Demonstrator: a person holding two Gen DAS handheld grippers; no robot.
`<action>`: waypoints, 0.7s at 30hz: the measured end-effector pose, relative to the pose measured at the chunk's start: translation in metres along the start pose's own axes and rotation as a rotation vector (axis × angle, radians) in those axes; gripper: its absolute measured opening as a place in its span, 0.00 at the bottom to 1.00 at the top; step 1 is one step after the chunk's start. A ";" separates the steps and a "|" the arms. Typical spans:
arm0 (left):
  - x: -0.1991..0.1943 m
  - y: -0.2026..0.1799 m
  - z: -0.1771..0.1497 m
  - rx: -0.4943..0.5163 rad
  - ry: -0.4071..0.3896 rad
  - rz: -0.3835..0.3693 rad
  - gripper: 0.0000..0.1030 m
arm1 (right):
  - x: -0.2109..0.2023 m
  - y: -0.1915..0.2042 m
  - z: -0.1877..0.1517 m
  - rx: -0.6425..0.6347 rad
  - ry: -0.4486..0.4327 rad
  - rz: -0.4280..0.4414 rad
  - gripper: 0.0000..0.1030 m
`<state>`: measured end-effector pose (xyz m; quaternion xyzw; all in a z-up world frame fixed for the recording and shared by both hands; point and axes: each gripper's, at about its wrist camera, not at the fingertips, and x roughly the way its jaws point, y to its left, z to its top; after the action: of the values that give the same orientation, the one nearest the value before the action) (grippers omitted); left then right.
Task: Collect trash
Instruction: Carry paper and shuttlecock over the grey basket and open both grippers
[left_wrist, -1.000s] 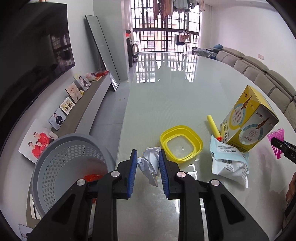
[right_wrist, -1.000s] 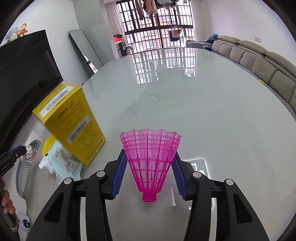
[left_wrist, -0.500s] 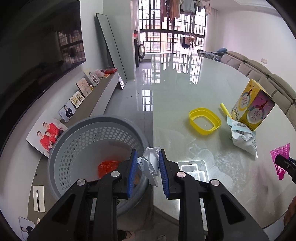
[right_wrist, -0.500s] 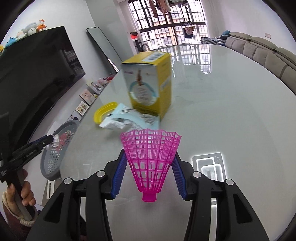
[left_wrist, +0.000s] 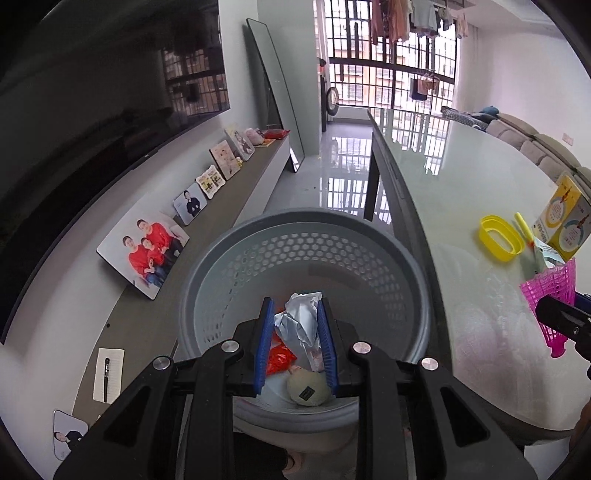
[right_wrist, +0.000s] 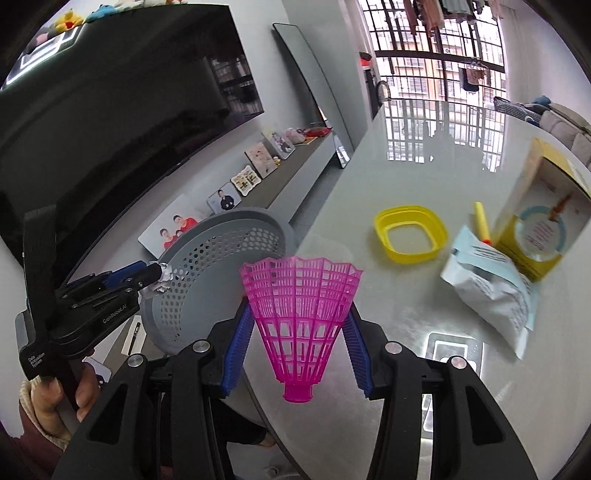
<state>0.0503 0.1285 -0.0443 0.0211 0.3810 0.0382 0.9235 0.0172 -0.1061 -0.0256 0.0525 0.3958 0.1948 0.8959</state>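
Left wrist view, crumpled paper (left_wrist: 300, 320) pinched in the closed left gripper (left_wrist: 295, 341) over the gray basket (left_wrist: 369, 236), right gripper (right_wrist: 299, 350) clamped on a pink shuttlecock (right_wrist: 299, 295) above the near table (right_wrist: 424, 155), yellow box (right_wrist: 535, 221) far right.

To my left a dark television (left_wrist: 92, 110) hangs over a long low shelf (left_wrist: 207, 236) lined with propped-up photos, the nearest a family in red shirts (left_wrist: 144, 251). A tall mirror (left_wrist: 277, 103) leans against the wall. A notepad with what may be a pen (left_wrist: 108, 373) lies nearer me.
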 end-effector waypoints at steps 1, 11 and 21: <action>0.001 0.003 0.000 -0.005 0.002 0.006 0.24 | 0.008 0.007 0.003 -0.012 0.008 0.008 0.45; 0.041 0.035 0.003 -0.061 0.064 0.021 0.24 | 0.071 0.046 0.027 -0.095 0.077 0.029 0.45; 0.063 0.046 0.007 -0.082 0.096 0.013 0.24 | 0.100 0.060 0.033 -0.140 0.112 0.037 0.46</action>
<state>0.0973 0.1797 -0.0806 -0.0159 0.4227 0.0609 0.9041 0.0837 -0.0098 -0.0568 -0.0139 0.4298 0.2413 0.8700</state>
